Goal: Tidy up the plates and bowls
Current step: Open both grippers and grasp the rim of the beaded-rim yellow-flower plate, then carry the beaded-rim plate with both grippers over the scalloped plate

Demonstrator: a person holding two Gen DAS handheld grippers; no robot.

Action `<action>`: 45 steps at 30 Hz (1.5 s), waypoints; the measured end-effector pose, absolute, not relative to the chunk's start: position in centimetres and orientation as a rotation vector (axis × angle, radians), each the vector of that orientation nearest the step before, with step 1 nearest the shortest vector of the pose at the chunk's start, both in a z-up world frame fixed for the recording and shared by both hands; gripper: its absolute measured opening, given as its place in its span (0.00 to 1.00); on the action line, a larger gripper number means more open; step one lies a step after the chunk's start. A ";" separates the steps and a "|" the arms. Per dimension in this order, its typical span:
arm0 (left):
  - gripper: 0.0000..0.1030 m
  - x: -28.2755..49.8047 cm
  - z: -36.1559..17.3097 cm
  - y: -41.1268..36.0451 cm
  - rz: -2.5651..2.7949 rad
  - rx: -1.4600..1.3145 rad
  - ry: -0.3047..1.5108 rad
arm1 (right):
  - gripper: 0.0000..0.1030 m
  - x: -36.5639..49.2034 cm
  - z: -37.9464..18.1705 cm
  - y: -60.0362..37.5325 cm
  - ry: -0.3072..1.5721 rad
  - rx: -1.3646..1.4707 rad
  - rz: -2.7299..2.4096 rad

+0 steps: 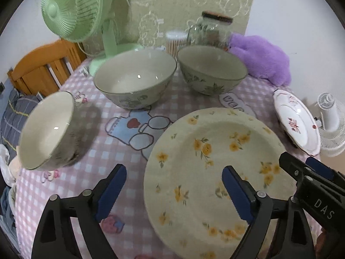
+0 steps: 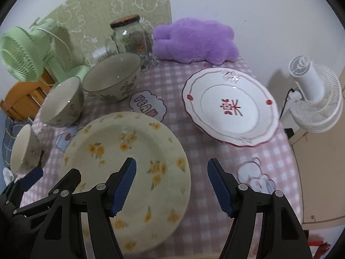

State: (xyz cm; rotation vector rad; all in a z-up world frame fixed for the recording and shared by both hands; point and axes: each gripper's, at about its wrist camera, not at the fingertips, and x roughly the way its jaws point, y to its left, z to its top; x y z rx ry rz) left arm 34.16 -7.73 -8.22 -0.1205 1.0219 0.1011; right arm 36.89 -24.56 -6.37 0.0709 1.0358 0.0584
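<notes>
Sitting on a pink-checked tablecloth [image 2: 172, 82]: three bowls, two plates. Lying nearest, flat on the cloth, a cream plate with yellow flowers [image 1: 207, 172], carrying nothing. Resting beyond it to the right, apart from it, a white scalloped plate with red motifs [image 2: 230, 105], also bare.

Standing upright at the back, a large bowl [image 1: 133, 79] and a second bowl [image 1: 212, 69] just beside it, both showing empty pale insides. Standing at the left edge of the cloth, well apart from those two, a small bowl [image 1: 46, 131], likewise holding nothing.

Standing behind the bowls, a glass jar [image 1: 212, 31] with a dark lid, contents too blurred for telling. Sitting next to it, a clear tub of cotton swabs [image 1: 175, 41]. Also lining the back: a green fan [image 1: 79, 8], a purple plush [image 2: 194, 41]; off the right edge, a white fan [image 2: 317, 95].

Hovering over the flowered plate's left rim, the left gripper [image 1: 174, 192], jaws standing wide apart, gripping nothing, the rim lying below the gap. Hovering over that plate's right rim, the right gripper [image 2: 171, 185], jaws also well apart, clasping nothing.
</notes>
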 end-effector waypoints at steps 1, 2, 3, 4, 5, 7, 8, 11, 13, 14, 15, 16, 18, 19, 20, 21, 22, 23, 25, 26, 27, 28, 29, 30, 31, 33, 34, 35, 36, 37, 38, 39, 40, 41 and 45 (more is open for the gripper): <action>0.86 34.5 -8.7 -7.7 0.100 -0.121 1.029 | 0.70 37.3 -6.7 -24.6 1.043 0.076 0.059; 0.86 34.9 -9.1 -7.7 0.098 -0.119 1.037 | 0.70 37.8 -7.1 -24.5 1.049 0.080 0.061; 0.86 35.2 -9.5 -7.8 0.093 -0.111 1.047 | 0.70 38.3 -7.6 -24.5 1.055 0.081 0.062; 0.85 35.3 -9.7 -7.9 0.091 -0.105 1.051 | 0.70 38.6 -7.9 -24.5 1.061 0.082 0.066; 0.84 35.4 -10.1 -8.0 0.088 -0.095 1.057 | 0.70 39.0 -8.2 -24.4 1.068 0.083 0.071; 0.81 35.6 -10.5 -8.1 0.076 -0.093 1.069 | 0.69 39.6 -9.0 -24.2 1.081 0.077 0.080; 0.80 35.7 -10.8 -8.1 0.069 -0.102 1.076 | 0.69 39.7 -9.3 -24.0 1.089 0.075 0.086; 0.75 35.7 -11.2 -8.2 0.061 -0.114 1.096 | 0.65 40.1 -10.2 -23.5 1.115 0.073 0.105; 0.74 35.8 -11.2 -8.2 0.054 -0.118 1.095 | 0.65 40.1 -10.4 -23.3 1.114 0.062 0.099; 0.73 35.8 -11.1 -8.2 0.052 -0.118 1.096 | 0.65 40.1 -10.4 -23.4 1.115 0.063 0.099; 0.72 35.7 -11.1 -8.2 0.051 -0.115 1.097 | 0.65 40.0 -10.4 -23.4 1.117 0.064 0.099; 0.71 35.8 -11.1 -8.2 0.052 -0.111 1.098 | 0.65 40.0 -10.4 -23.4 1.117 0.060 0.097; 0.71 35.5 -11.1 -8.2 0.057 -0.095 1.110 | 0.65 39.8 -10.3 -23.1 1.119 0.042 0.085; 0.71 35.4 -11.1 -8.1 0.059 -0.093 1.113 | 0.65 39.7 -10.3 -23.0 1.123 0.037 0.084; 0.71 35.2 -11.1 -8.0 0.060 -0.089 1.118 | 0.65 39.5 -10.3 -22.9 1.128 0.036 0.086; 0.71 35.0 -11.1 -7.8 0.062 -0.086 1.122 | 0.65 39.2 -10.3 -22.8 1.135 0.037 0.089; 0.71 34.7 -11.1 -7.6 0.065 -0.085 1.127 | 0.65 39.0 -10.2 -22.6 1.138 0.035 0.093; 0.71 34.2 -11.1 -7.4 0.067 -0.085 1.133 | 0.65 38.7 -10.2 -22.4 1.141 0.032 0.096; 0.71 33.5 -11.1 -6.9 0.070 -0.088 1.143 | 0.65 38.1 -10.1 -21.9 1.155 0.024 0.107; 0.71 33.1 -11.1 -6.7 0.071 -0.089 1.149 | 0.65 37.8 -10.1 -21.7 1.160 0.022 0.112; 0.72 32.8 -11.0 -6.5 0.071 -0.089 1.151 | 0.65 37.3 -10.0 -21.5 1.166 0.023 0.120; 0.71 32.4 -10.9 -6.3 0.069 -0.087 1.151 | 0.65 37.0 -10.0 -21.3 1.171 0.024 0.124; 0.71 32.2 -10.9 -6.1 0.064 -0.087 1.155 | 0.65 36.7 -10.0 -21.2 1.174 0.026 0.129; 0.71 32.0 -10.9 -5.9 0.063 -0.089 1.161 | 0.65 36.3 -9.9 -21.0 1.173 0.021 0.135; 0.71 32.0 -10.9 -5.8 0.063 -0.094 1.164 | 0.65 36.1 -9.9 -20.8 1.174 0.017 0.139; 0.69 32.0 -11.0 -5.6 0.062 -0.099 1.160 | 0.64 36.0 -10.0 -20.6 1.174 0.011 0.154; 0.69 32.2 -11.0 -5.6 0.066 -0.105 1.158 | 0.62 36.2 -10.1 -20.7 1.175 0.005 0.151; 0.69 32.2 -11.0 -5.6 0.071 -0.111 1.157 | 0.62 36.3 -10.2 -20.6 1.174 -0.002 0.148; 0.70 32.3 -11.0 -5.7 0.076 -0.116 1.155 | 0.62 36.4 -10.3 -20.5 1.168 -0.012 0.149; 0.71 32.4 -11.1 -5.7 0.083 -0.122 1.153 | 0.61 36.5 -10.4 -20.4 1.165 -0.025 0.149; 0.71 32.6 -11.2 -5.7 0.087 -0.126 1.150 | 0.61 36.6 -10.6 -20.2 1.161 -0.042 0.152; 0.71 32.7 -11.2 -5.7 0.095 -0.127 1.152 | 0.61 36.5 -10.6 -20.0 1.146 -0.052 0.158; 0.71 32.7 -11.3 -5.7 0.095 -0.127 1.151 | 0.61 36.5 -10.6 -20.1 1.142 -0.052 0.162; 0.71 32.8 -11.2 -5.6 0.097 -0.129 1.153 | 0.61 36.6 -10.6 -20.1 1.138 -0.053 0.167; 0.69 33.0 -11.1 -5.6 0.093 -0.128 1.158 | 0.61 36.8 -10.5 -19.7 1.137 -0.077 0.160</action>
